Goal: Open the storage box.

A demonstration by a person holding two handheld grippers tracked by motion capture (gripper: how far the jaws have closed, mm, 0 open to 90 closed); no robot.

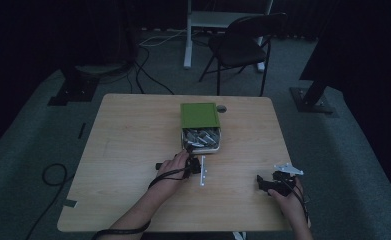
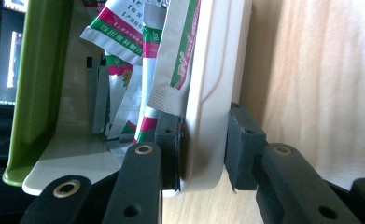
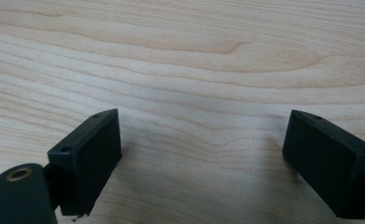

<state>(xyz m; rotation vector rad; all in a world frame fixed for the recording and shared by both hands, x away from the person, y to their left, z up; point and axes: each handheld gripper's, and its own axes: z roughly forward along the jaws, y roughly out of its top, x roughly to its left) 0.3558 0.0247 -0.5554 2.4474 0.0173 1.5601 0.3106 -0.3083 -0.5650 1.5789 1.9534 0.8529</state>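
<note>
At the desk's [image 1: 133,150] centre, the left gripper's [image 2: 203,149] jaws clamp the near wall of the rigid, light white plastic box [image 2: 213,93] of loose sachets [image 2: 124,32], a sound hold, while the right gripper's [image 3: 201,158] jaws stand open.

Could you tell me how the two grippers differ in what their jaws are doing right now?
The left gripper is clamped on the white box's wall; the right gripper stands open, holding nothing. The left reaches the box of sachets; the right hovers over bare table. Both have black jaws.
</note>
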